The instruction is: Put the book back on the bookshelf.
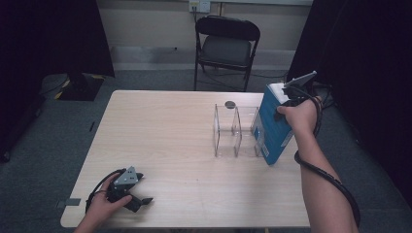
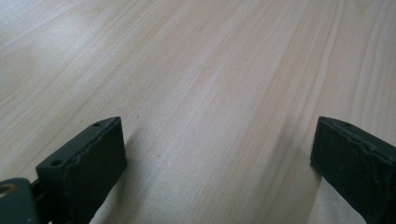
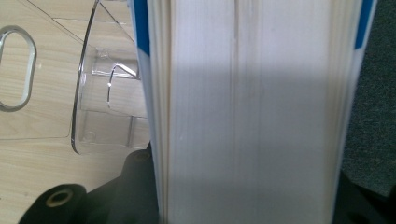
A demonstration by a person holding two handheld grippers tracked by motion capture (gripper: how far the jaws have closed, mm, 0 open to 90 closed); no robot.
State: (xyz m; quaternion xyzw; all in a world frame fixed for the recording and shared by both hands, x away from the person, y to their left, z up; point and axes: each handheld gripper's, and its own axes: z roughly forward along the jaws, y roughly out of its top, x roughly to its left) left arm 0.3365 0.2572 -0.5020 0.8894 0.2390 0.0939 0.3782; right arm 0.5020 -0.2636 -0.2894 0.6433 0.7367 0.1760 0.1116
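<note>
A thick blue book (image 1: 272, 131) stands tilted at the right end of the table, its lower corner on the wood beside a clear acrylic rack (image 1: 236, 131). My right gripper (image 1: 285, 103) grips the book from its top end, jaws shut on both covers. In the right gripper view the white page edges of the book (image 3: 247, 112) run between the jaws, with the rack's clear divider (image 3: 100, 93) just to the left. My left gripper (image 1: 141, 201) rests on the table at the near left corner, open, with bare wood between its jaws (image 2: 219, 158).
The light wooden table (image 1: 160, 131) has a small dark round object (image 1: 230, 104) behind the rack. A black folding chair (image 1: 227, 46) stands beyond the far edge. The book sits close to the table's right edge, with grey carpet below.
</note>
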